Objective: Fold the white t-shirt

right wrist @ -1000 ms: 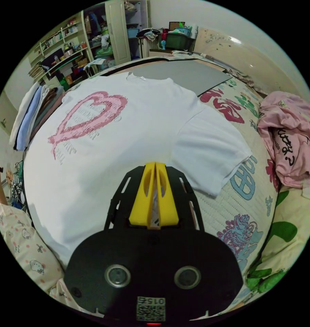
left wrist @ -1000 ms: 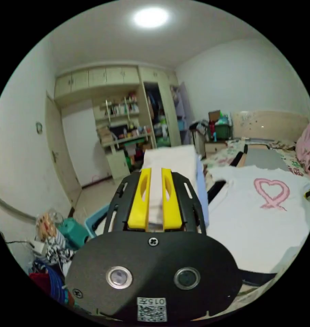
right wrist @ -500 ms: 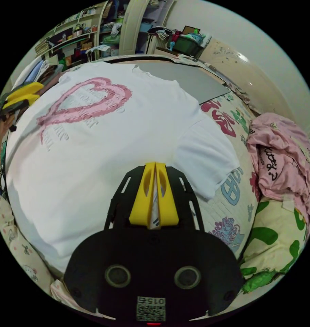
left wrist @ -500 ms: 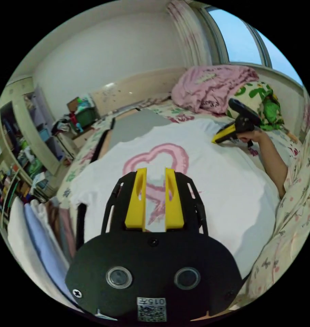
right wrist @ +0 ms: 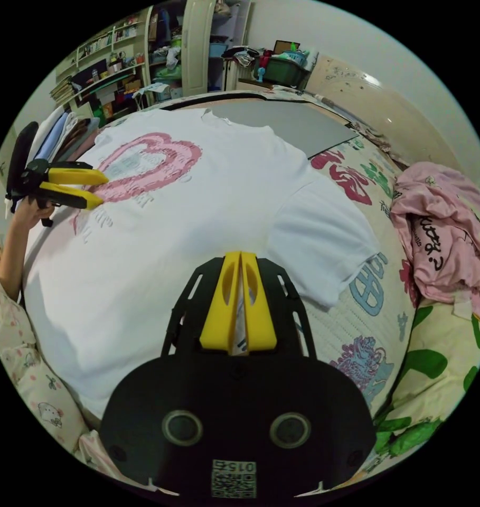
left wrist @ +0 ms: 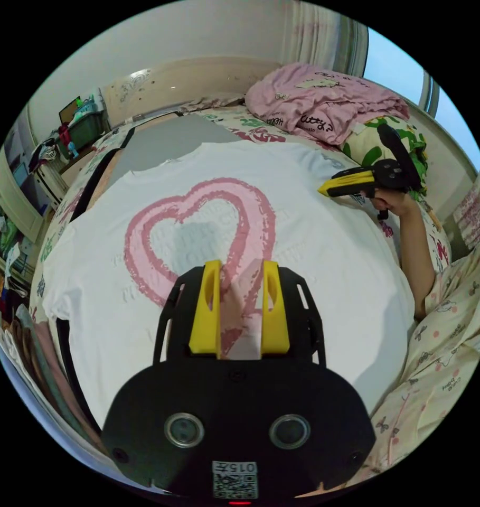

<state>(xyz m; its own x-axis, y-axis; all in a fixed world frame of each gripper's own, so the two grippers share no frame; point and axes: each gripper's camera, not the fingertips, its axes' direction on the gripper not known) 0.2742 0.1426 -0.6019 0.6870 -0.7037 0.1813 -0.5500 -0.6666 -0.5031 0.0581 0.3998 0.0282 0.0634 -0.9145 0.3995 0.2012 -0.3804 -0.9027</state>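
Left gripper view: the left gripper [left wrist: 240, 306], jaws apart and empty, hovers over the white t-shirt [left wrist: 324, 274] spread flat mid-bed.

Right gripper view: the right gripper [right wrist: 241, 301], jaws pressed together, nothing clearly pinched; a one-sided grab could bunch the sleeve [right wrist: 319, 253].

Even indoor light, slightly dim. Daylight enters at the window [left wrist: 440, 105] beyond the pink blanket [left wrist: 324, 105]. Soft shadows on the white t-shirt [left wrist: 313, 253]. Strong fisheye bending at edges; focus sharp.

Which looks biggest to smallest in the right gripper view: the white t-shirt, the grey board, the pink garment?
1. white t-shirt
2. grey board and pink garment look alike; the shirt hides part of the board, so no ranking.
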